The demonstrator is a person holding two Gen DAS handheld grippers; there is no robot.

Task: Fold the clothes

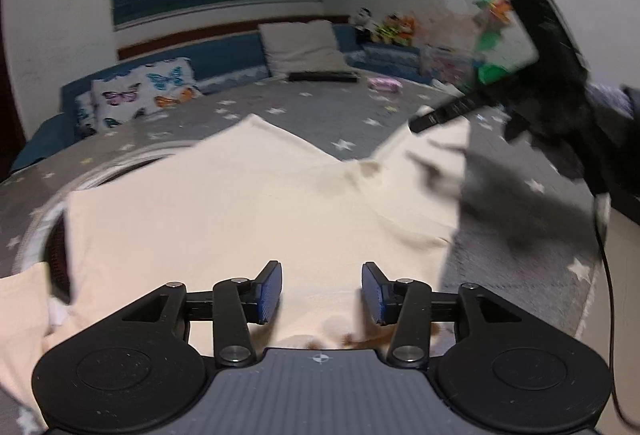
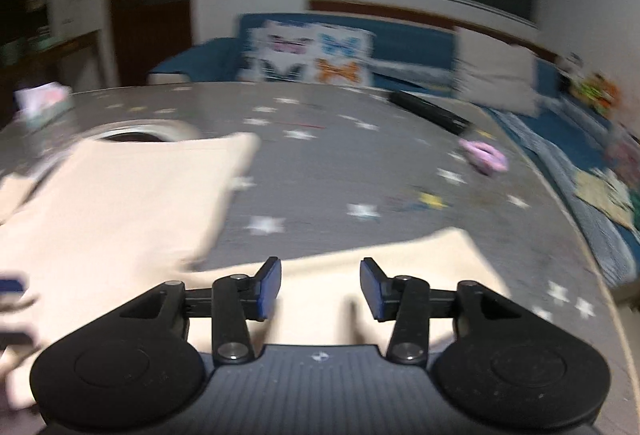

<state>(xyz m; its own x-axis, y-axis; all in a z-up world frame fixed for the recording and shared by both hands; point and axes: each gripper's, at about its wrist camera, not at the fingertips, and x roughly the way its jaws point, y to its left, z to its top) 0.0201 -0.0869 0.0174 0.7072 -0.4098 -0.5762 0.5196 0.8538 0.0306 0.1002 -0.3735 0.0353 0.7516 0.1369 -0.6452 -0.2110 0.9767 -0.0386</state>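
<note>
Both the left hand-held gripper and right hand-held gripper hang released above the cream garment, spread on the starred bed. Its 1 o'clock sleeve, bunched, could crease into the fold.

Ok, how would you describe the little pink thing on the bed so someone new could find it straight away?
Start from the grey star-print bedspread that fills the right wrist view. Follow it toward the far right side, just in front of the long black bar lying near the blue cushions. The small pink item sits there, apart from the cream garment; it is the only pink thing on the spread, too blurred to identify.
</note>
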